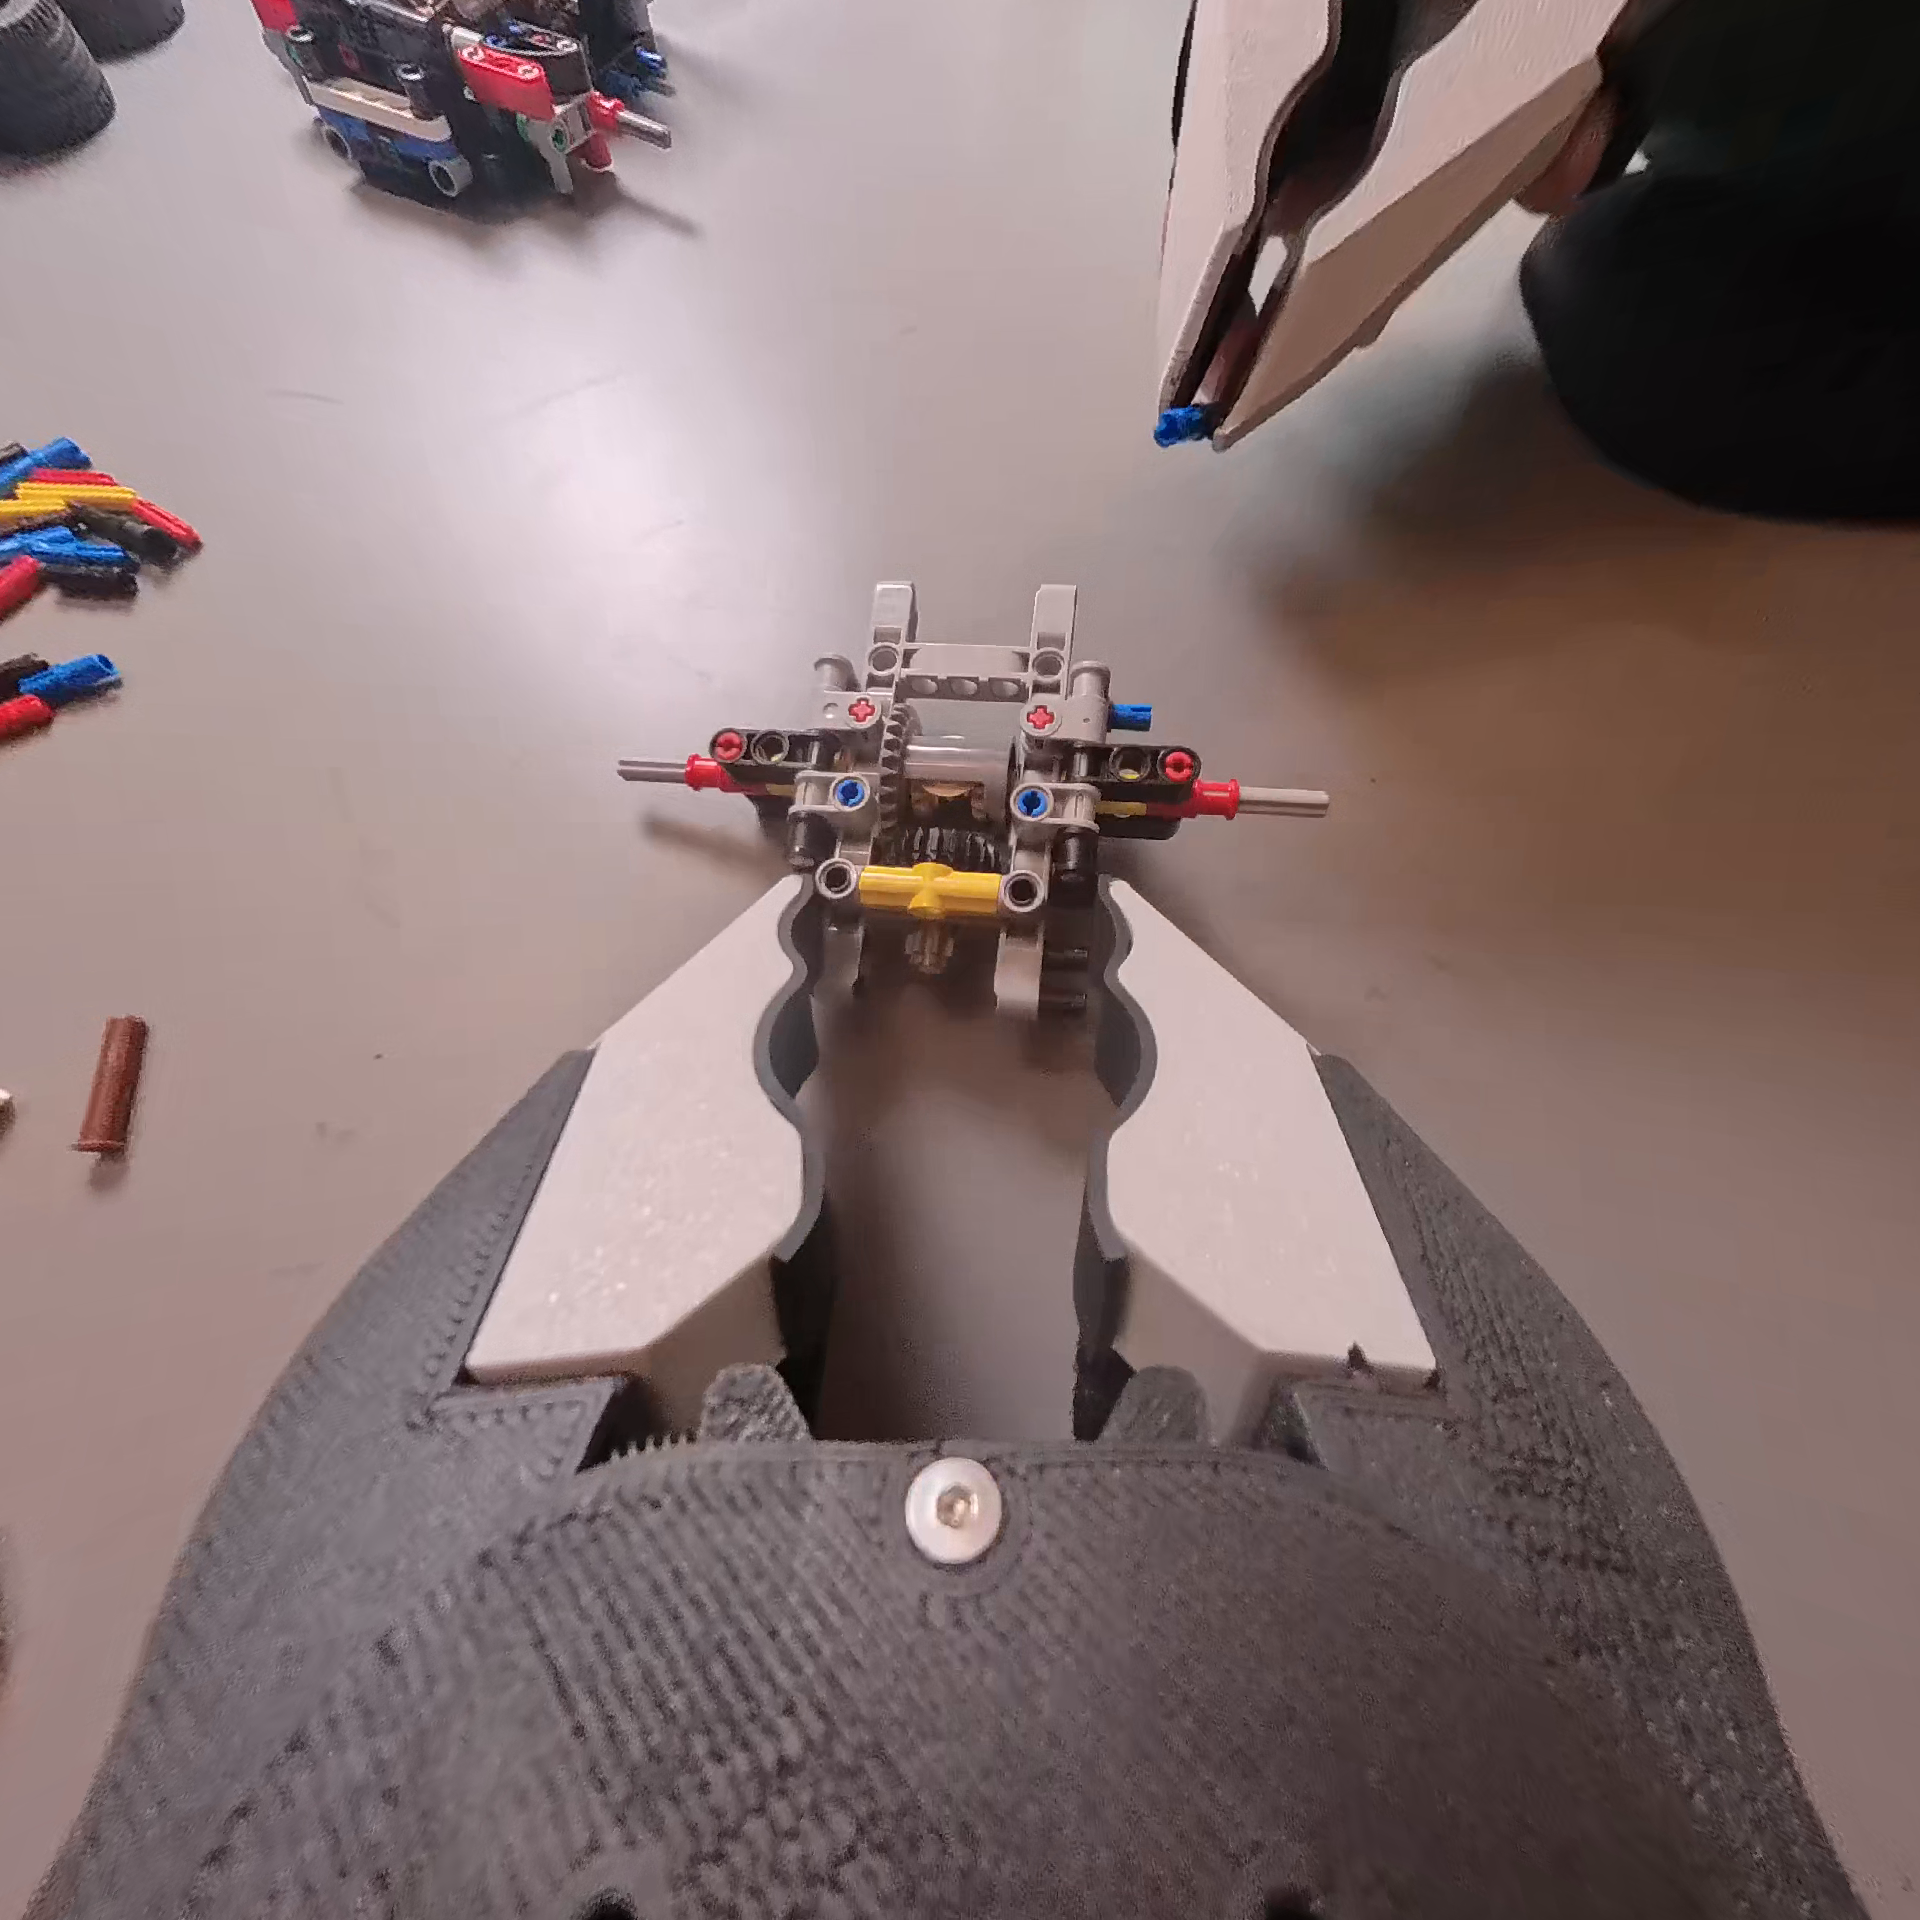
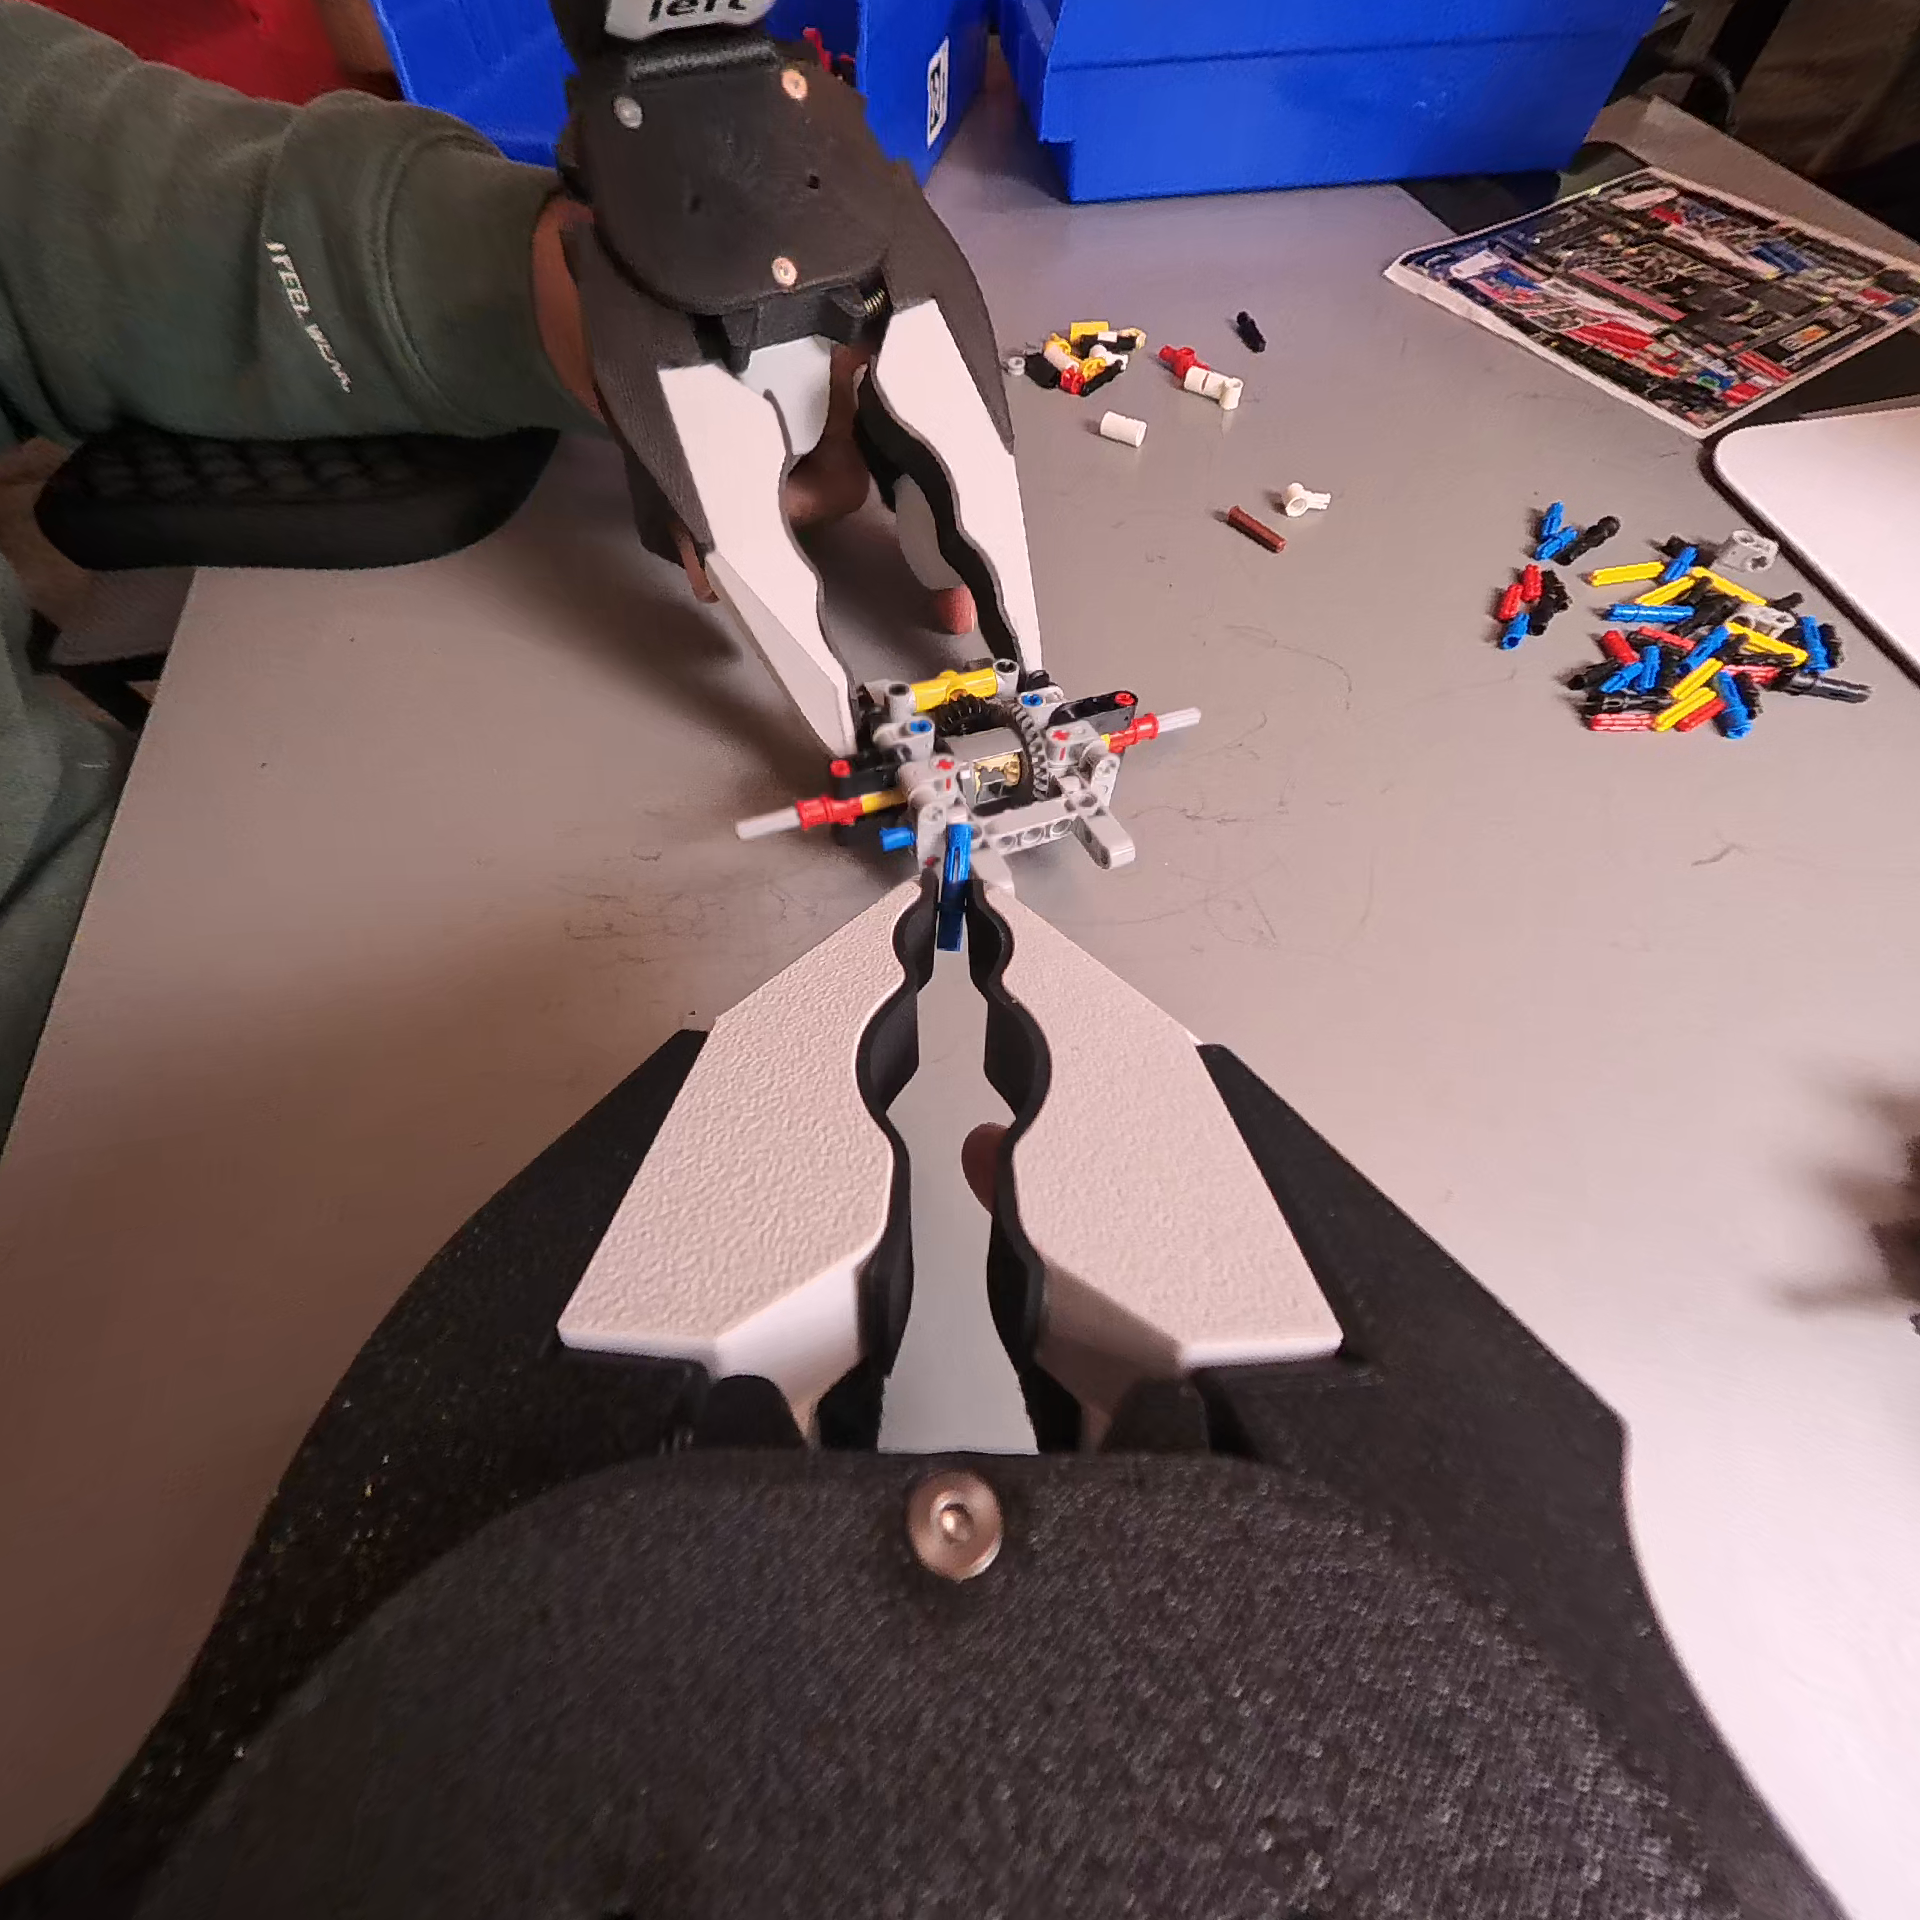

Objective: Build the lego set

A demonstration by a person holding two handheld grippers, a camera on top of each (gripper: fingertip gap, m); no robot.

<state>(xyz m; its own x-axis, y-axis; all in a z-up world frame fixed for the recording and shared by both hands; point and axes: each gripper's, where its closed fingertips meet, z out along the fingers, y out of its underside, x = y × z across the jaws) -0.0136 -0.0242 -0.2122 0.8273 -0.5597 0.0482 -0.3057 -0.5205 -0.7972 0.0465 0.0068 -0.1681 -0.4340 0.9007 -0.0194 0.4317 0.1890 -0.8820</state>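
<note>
Two grippers meet at one small grey toy gearbox (image 2: 987, 769) standing on the grey table (image 2: 416, 935). Left gripper (image 1: 951, 914) is closed around the gearbox's near end, a finger pressing each side. Right gripper (image 2: 951, 904) pinches a blue pin (image 2: 951, 883), its tip at the gearbox's frame (loose coloured pins (image 2: 1694, 644) lie well apart, beside a printed booklet (image 2: 1662, 291)).

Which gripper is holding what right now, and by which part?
Right gripper pinches a small blue plastic pin by its rear end. Left gripper clamps the grey gear-and-beam brick assembly by its near end.
</note>
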